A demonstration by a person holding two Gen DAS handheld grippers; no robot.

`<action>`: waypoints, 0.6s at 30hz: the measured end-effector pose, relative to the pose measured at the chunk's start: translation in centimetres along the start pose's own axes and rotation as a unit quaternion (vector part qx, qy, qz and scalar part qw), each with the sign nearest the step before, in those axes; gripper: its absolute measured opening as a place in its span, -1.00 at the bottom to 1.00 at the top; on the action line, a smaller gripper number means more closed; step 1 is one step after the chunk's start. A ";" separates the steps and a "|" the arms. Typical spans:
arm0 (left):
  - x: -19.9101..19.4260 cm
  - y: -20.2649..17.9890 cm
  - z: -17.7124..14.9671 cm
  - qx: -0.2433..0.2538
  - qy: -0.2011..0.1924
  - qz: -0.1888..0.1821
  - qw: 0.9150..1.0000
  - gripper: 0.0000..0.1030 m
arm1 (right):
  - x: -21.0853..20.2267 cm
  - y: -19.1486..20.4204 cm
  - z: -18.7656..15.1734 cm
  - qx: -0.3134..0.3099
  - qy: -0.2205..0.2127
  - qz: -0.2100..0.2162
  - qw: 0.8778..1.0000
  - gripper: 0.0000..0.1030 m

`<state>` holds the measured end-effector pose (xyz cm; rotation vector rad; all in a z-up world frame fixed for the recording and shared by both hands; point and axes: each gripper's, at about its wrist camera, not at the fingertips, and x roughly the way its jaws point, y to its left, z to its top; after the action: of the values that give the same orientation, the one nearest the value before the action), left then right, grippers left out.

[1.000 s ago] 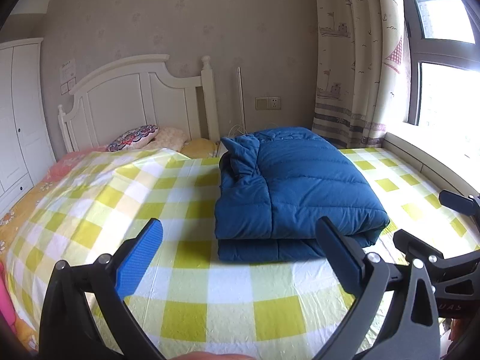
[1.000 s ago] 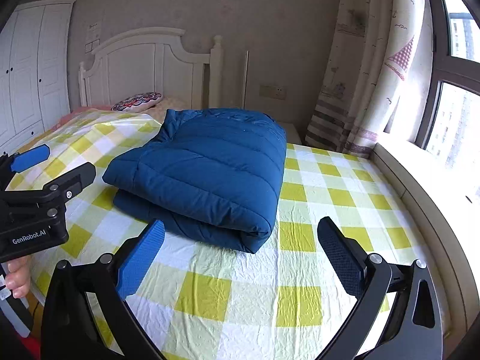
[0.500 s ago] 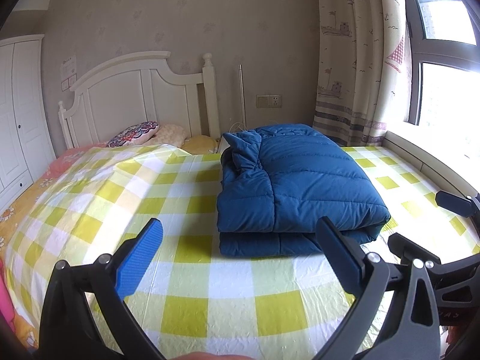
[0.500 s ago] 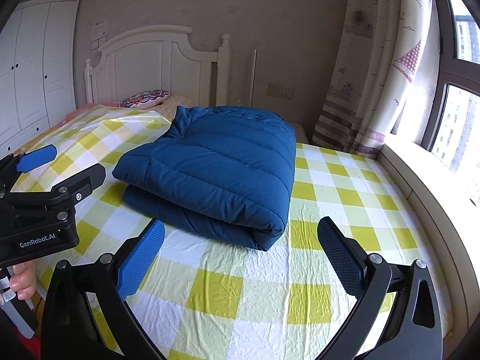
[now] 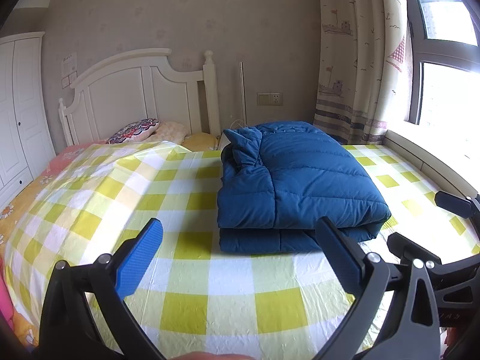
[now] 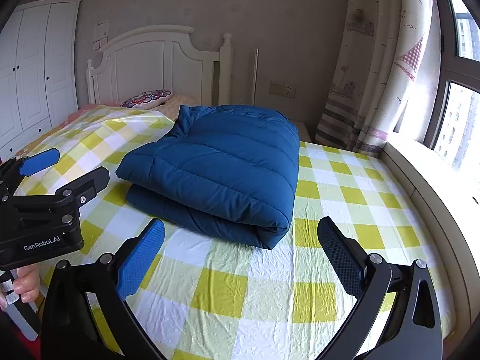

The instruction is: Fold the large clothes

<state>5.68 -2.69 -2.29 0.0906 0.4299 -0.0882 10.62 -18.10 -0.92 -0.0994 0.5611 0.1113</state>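
A blue padded jacket lies folded in a thick stack on the yellow-and-white checked bed sheet; it also shows in the right wrist view. My left gripper is open and empty, held above the sheet short of the jacket's near edge. My right gripper is open and empty, near the jacket's near right corner. The left gripper shows at the left of the right wrist view. The right gripper shows at the right edge of the left wrist view.
A white headboard and pillows are at the far end. A curtain and window ledge run along the right side. A white wardrobe stands at the left.
Both grippers have pulled back and risen slightly from the jacket, which looks smaller and farther away. The jacket has not moved. Both stay open.
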 end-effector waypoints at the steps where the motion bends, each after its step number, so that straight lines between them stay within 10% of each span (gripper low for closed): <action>1: 0.0 0.0 0.0 0.000 0.000 0.000 1.000 0.96 | 0.0 0.0 0.0 0.000 -0.001 -0.001 1.000 0.91; 18: -0.1 0.1 -0.1 -0.001 -0.002 -0.001 1.000 0.96 | -0.2 0.7 0.1 0.001 -0.001 0.003 1.000 0.91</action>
<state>5.51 -2.60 -2.31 0.0879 0.4264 -0.0900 10.42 -17.45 -0.79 -0.0961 0.5600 0.1167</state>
